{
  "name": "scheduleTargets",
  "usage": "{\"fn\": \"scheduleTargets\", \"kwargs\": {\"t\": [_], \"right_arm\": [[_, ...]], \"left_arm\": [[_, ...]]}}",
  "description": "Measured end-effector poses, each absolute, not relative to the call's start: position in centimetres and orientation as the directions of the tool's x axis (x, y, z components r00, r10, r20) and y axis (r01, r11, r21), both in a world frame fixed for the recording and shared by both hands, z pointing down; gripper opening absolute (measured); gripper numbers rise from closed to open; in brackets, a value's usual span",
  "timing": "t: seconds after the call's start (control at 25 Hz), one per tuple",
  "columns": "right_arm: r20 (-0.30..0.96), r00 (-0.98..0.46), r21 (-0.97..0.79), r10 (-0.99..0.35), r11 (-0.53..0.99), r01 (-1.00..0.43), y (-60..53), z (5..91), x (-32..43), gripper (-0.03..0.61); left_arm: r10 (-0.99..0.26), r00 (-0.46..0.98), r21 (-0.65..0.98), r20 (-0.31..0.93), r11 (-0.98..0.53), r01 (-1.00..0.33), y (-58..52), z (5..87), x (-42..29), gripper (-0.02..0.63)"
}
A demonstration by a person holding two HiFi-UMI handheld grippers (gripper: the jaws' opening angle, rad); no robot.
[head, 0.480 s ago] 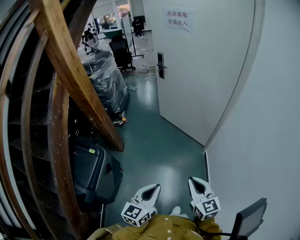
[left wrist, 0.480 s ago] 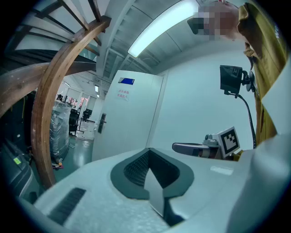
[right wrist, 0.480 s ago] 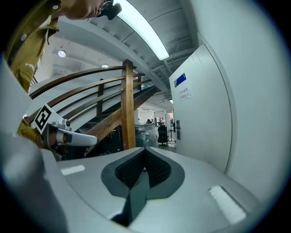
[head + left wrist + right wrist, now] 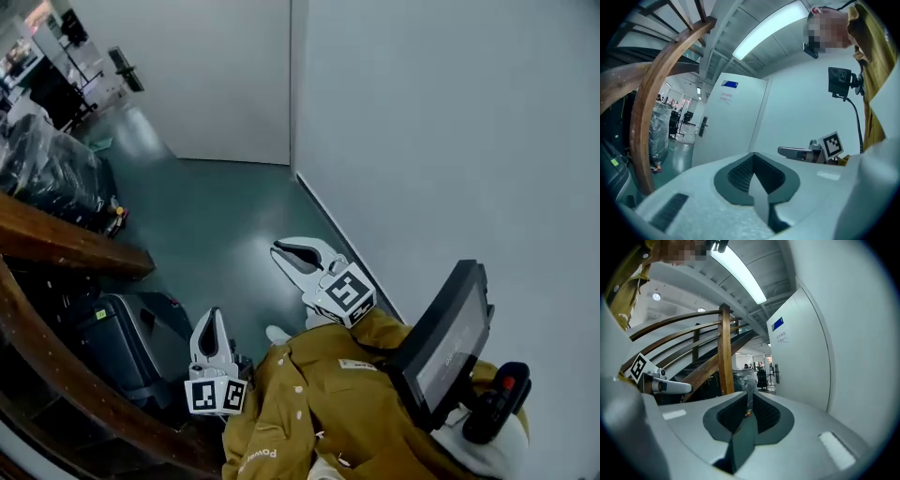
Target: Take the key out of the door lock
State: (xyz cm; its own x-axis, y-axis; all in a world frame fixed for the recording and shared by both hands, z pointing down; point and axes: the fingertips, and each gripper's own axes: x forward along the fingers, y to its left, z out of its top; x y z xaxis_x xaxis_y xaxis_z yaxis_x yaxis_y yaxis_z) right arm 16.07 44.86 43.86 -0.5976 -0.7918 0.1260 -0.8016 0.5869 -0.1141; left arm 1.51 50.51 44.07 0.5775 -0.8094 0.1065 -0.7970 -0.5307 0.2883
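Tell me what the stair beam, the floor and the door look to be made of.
Stair beam: wood, likely varnished; warm brown, streaked, with a slight sheen.
Floor: smooth green coating, perhaps epoxy or vinyl; it mirrors the light.
Door: white painted or laminated panel, fairly matte; what the core is cannot be told.

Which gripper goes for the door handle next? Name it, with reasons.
Probably right. The right gripper reaches forward toward the door handle, jaws slightly apart and empty; the left gripper sits back by the body, shut. Both are far off.

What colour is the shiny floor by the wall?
Dark teal-green; the shiny floor shows best in the head view.
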Motion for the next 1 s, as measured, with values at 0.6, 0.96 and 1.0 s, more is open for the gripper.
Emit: {"fn": "scheduleTargets", "kwargs": {"t": [0.6,0.96,1.0], "right_arm": [[0.186,-0.531,0.030,-0.827,0.544,-0.838,48.1,43.8,19.0,0.006],[0.187,-0.597,-0.030,-0.780,0.602,-0.798,44.7,44.4,21.1,0.006],[0.191,-0.604,-0.032,-0.774,0.610,-0.792,43.9,44.4,21.1,0.006]], "left_arm": [[-0.732,0.668,0.293,0.133,-0.615,-0.732,51.2,43.6,5.9,-0.002],[-0.778,0.612,0.284,0.142,-0.560,-0.779,48.0,44.2,8.7,-0.002],[-0.785,0.602,0.286,0.146,-0.549,-0.785,47.5,44.3,8.7,-0.002]]}}
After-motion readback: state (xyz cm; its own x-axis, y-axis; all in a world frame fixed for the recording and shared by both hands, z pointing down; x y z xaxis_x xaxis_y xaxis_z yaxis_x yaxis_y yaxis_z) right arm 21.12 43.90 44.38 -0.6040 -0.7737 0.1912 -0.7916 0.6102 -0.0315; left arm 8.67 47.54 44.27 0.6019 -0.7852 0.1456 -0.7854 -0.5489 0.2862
